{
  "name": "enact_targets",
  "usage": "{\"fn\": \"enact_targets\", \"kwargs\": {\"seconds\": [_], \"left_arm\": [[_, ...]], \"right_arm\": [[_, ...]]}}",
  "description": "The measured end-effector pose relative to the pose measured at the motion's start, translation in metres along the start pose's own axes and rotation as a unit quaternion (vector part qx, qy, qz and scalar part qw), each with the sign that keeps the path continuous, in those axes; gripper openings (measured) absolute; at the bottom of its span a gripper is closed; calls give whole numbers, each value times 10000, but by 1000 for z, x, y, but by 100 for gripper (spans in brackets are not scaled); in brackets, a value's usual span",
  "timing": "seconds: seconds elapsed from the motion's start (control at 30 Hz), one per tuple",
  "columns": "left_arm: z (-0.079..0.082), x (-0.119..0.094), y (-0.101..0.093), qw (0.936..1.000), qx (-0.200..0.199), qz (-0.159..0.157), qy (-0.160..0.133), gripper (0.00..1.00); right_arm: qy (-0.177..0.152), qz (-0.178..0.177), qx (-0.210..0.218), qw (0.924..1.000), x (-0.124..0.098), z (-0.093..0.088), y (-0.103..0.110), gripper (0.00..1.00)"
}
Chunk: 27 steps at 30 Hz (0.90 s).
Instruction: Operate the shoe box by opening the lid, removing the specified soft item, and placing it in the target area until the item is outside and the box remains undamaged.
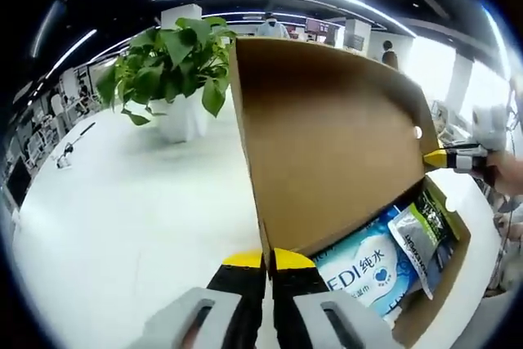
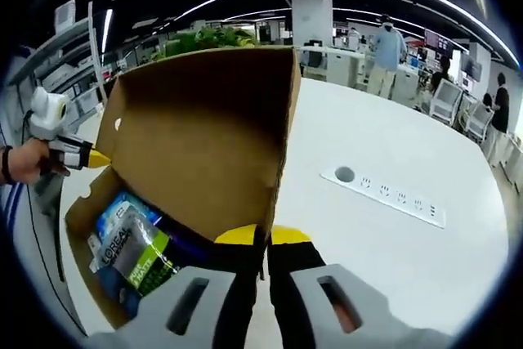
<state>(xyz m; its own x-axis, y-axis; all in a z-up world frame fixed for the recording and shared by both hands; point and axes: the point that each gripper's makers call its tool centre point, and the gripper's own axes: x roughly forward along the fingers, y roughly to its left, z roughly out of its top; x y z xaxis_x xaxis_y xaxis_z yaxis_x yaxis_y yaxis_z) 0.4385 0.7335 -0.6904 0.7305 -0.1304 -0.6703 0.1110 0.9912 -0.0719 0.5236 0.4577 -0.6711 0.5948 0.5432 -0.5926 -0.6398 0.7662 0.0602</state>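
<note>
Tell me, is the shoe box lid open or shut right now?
Open. The lid stands raised, pinched at its edges by both grippers, and the wipes pack and other pouches show inside the box.

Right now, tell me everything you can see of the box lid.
The lid is plain brown cardboard, raised about upright above the open shoe box. Its inner face is bare, with a small round hole near one side edge. The left gripper is closed on one side edge and the right gripper on the opposite one. Below it, soft packets lie in the box. No tears or creases show.
</note>
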Motion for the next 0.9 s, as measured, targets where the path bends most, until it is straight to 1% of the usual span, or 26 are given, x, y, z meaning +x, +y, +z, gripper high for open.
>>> {"fn": "enact_targets", "kwargs": {"seconds": [0.17,0.23,0.27,0.37,0.5,0.57,0.6,0.63,0.7,0.9], "left_arm": [[-10,-10,0,9998,-139,15,161,0],[-14,-14,0,9995,-182,-86,245,1],[-18,-19,-2,9991,-269,-142,294,1],[-24,-22,-1,9991,-259,-146,305,1],[-24,-24,-3,9992,-284,-74,282,1],[-24,-24,-5,9994,-187,-17,288,1],[-23,-25,-5,9995,53,4,295,2],[-24,-25,-6,9995,100,14,291,2],[-24,-25,-7,9994,187,37,273,2],[-23,-24,-6,9992,258,69,285,2]], "right_arm": [[47,92,40,9999,7,2,5,2],[74,107,53,9999,8,2,5,1],[92,132,114,9998,8,3,7,1],[93,167,38,9998,11,3,11,1],[134,155,84,9998,15,4,10,1],[184,140,82,9997,16,3,10,2],[216,132,59,9997,17,3,10,2],[240,131,41,9996,18,2,10,2],[286,141,15,9995,21,1,9,2],[374,147,18,9992,26,-3,7,3]]}}
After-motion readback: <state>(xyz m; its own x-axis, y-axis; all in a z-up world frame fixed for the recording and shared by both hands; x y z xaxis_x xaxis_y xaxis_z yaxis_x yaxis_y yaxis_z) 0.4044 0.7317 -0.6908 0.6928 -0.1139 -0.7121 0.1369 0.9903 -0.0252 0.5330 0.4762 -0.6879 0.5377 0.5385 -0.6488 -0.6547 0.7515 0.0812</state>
